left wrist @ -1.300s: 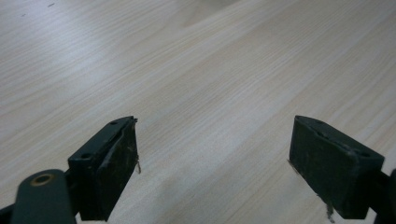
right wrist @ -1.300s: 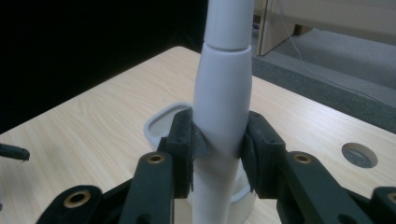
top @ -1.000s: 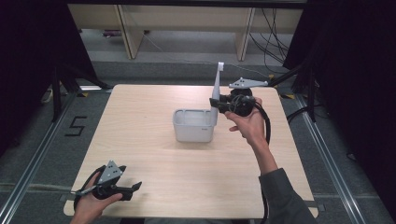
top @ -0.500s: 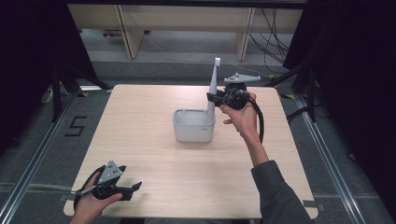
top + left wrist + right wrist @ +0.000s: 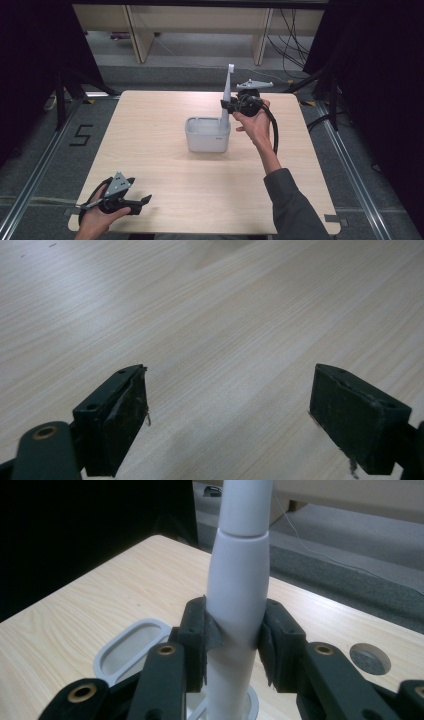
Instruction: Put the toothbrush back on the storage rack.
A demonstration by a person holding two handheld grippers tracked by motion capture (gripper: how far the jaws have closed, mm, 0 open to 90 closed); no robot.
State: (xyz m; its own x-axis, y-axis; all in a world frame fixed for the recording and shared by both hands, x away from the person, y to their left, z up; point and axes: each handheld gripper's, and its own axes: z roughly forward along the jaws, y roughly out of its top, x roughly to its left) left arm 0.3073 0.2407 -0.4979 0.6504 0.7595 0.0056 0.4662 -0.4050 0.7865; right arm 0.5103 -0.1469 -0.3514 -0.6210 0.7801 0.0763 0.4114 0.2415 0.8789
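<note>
right claw: we are seeing the right claw [image 5: 231, 106] clamped around the thick lower body of a white wand [image 5: 239, 580], both pads pressing its sides, above the far right corner of the holder [image 5: 207, 134].
wand: we are judging it a toothbrush-like handle; it is standing nearly upright, its lower end reaching down to a round socket at the holder's rim, though we cannot tell if it is seated.
holder: it is sitting mid-counter [image 5: 165, 165], a little toward the far side, with an oval slot open beside the socket.
left claw: the left claw [image 5: 227, 410] is resting wide open and empty at the near left corner, over bare wood.
risk: the smooth, tapered body could be slipping or twisting between the pads; a tilt could be jamming the end on the rim, or dragging the light holder along.
change: against half a second earlier, we are finding the wand more upright and closer to the holder; the left claw is staying put.
</note>
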